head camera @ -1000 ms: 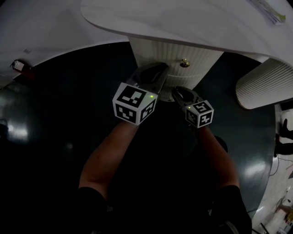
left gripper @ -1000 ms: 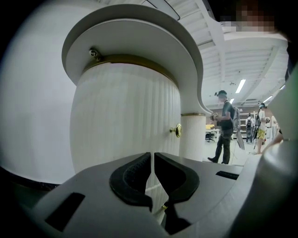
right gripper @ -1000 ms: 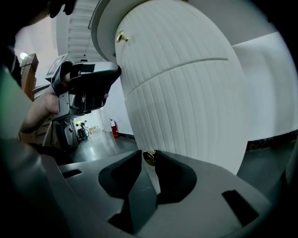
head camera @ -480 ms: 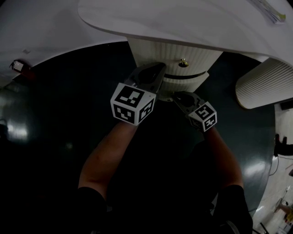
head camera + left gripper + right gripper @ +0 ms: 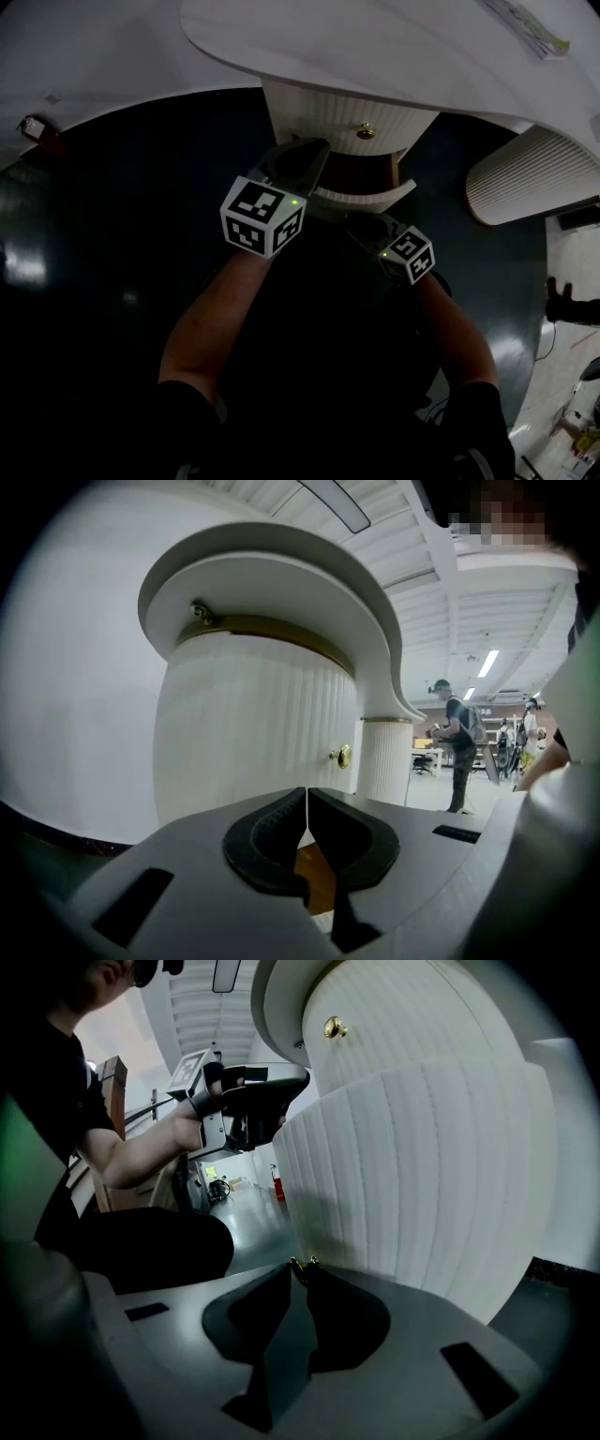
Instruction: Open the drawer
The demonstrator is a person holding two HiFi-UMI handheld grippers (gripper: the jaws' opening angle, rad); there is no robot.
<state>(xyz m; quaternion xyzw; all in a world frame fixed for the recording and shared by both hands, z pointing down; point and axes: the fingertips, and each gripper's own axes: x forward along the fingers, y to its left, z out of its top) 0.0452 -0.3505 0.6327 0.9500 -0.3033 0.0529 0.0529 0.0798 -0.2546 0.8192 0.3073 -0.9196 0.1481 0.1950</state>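
A white fluted cabinet (image 5: 319,108) stands under the tabletop. Its lower drawer (image 5: 367,195) is pulled partly out and its brown inside shows. My right gripper (image 5: 354,218) is at that drawer's front (image 5: 422,1176). Its jaws are closing, and the drawer's small brass knob (image 5: 302,1263) is pinched between the tips. The upper drawer, with its own brass knob (image 5: 366,132) (image 5: 334,1027) (image 5: 343,756), stays closed. My left gripper (image 5: 314,152) (image 5: 307,803) hovers to the left of the open drawer at the cabinet's face, shut on nothing. It also shows in the right gripper view (image 5: 300,1080).
A white curved tabletop (image 5: 375,47) overhangs the cabinet, with papers (image 5: 530,23) at its far right. A second fluted pedestal (image 5: 525,178) stands to the right. The floor (image 5: 112,216) is dark and glossy. People (image 5: 459,742) stand far off in the room.
The lower drawer has slid out of the cabinet toward me as my right gripper drew back with its knob. My left gripper has hardly moved.
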